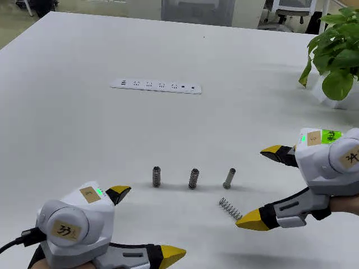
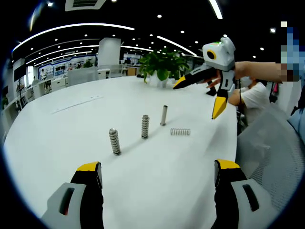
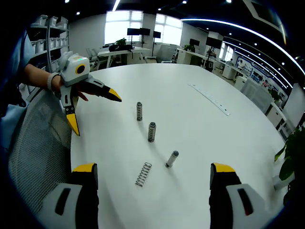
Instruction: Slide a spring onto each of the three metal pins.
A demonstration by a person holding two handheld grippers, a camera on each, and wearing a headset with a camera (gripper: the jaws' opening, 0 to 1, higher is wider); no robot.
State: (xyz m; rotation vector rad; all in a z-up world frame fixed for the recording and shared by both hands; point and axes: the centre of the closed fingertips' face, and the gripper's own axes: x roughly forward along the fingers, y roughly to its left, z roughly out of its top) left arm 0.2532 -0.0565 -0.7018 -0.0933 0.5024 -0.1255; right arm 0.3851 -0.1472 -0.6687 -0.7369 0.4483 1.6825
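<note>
The head view looks down and forward over the left tongs point(image 1: 148, 223) and right tongs point(image 1: 255, 186). Each gripper view skims low along the counter point(image 1: 84, 123), facing the other tongs. All three share the pins point(image 1: 229, 178) between the tongs.

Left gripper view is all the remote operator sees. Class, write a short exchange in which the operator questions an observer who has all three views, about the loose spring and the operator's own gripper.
Operator: Is the right gripper lined up on the loose coiled metal spring?
Observer: The right gripper view shows that spring lying on the table ahead, between its two open jaws, close beside the bare grey metal pin.
Operator: Is anything trailing from my left gripper?
Observer: The head view shows a black cable leaving the rear of its white body.
</note>
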